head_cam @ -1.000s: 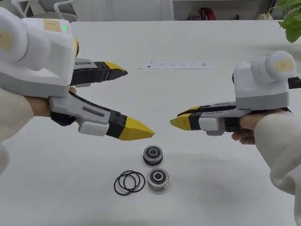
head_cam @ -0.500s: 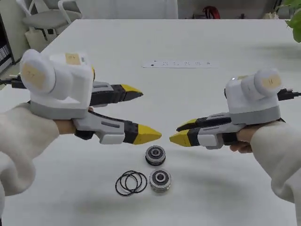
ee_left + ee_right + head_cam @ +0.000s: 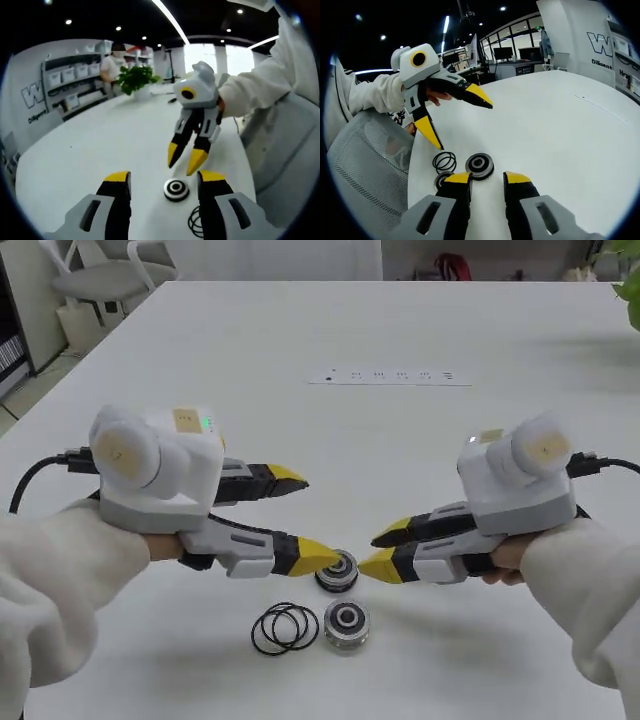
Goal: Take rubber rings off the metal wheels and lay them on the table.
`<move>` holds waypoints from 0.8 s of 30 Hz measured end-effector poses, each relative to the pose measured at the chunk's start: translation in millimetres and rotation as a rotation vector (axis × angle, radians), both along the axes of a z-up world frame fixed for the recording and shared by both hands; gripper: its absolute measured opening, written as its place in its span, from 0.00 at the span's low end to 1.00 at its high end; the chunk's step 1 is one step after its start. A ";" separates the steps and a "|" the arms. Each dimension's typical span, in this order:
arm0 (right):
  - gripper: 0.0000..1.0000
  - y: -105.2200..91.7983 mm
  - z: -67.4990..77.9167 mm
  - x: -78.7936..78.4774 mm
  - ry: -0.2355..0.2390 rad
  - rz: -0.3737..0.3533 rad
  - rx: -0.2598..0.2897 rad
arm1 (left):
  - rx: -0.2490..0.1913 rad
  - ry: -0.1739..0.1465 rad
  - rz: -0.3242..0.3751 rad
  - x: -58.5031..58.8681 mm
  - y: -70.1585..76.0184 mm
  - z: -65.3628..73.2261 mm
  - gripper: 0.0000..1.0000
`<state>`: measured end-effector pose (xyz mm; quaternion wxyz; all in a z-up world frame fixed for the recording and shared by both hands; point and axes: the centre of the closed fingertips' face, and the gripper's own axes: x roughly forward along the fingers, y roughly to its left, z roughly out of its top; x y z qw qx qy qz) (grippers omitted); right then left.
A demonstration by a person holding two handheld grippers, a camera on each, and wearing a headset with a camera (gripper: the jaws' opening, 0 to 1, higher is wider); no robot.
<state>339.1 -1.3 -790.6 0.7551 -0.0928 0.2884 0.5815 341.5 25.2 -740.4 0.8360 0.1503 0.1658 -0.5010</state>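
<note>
Two metal wheels lie on the white table (image 3: 480, 320): the far wheel (image 3: 338, 573) (image 3: 176, 189) (image 3: 480, 165) with a black rubber ring on it, and the near wheel (image 3: 346, 623) (image 3: 439, 179). Several loose black rubber rings (image 3: 285, 628) (image 3: 196, 222) (image 3: 444, 161) lie in a pile left of the near wheel. My left gripper (image 3: 315, 520) (image 3: 164, 182) (image 3: 461, 122) is open wide, its lower tip just over the far wheel's left edge. From the right, my right gripper (image 3: 370, 553) (image 3: 487, 179) (image 3: 184, 157) points at the same wheel, open by a narrow gap and holding nothing.
A flat white power strip (image 3: 388, 375) lies further back on the table. Chairs (image 3: 90, 270) stand past the far left corner. A potted plant (image 3: 135, 77) stands at the table's far end, with shelves and a person behind it.
Both grippers have come down and closer together toward the far wheel. The left one's lower tip now covers the wheel's edge. The head camera has also tilted.
</note>
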 end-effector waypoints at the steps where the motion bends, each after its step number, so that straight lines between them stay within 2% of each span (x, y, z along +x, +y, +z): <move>1: 0.23 0.0 -1.2 0.2 -0.001 0.000 -0.003 | 0.007 0.004 0.003 0.2 -0.2 -2.5 0.55; 3: 0.24 0.0 -3.6 1.0 -0.004 0.000 -0.010 | 0.015 0.001 0.005 0.4 -1.3 -5.6 0.55; 11: 0.23 5.2 -10.5 -4.3 -0.012 0.024 -0.030 | 0.043 0.012 -0.035 -7.7 -13.5 -18.3 0.45; 14: 0.23 6.3 -13.5 -6.7 -0.015 0.036 -0.041 | 0.073 0.008 -0.057 -11.3 -16.8 -25.5 0.39; 20: 0.21 9.3 -15.8 -8.6 -0.027 0.047 -0.056 | 0.110 0.021 -0.059 -9.5 -15.4 -39.1 0.33; 24: 0.20 9.9 -17.0 -8.6 -0.026 0.043 -0.058 | 0.104 0.029 -0.052 -8.6 -15.1 -39.9 0.30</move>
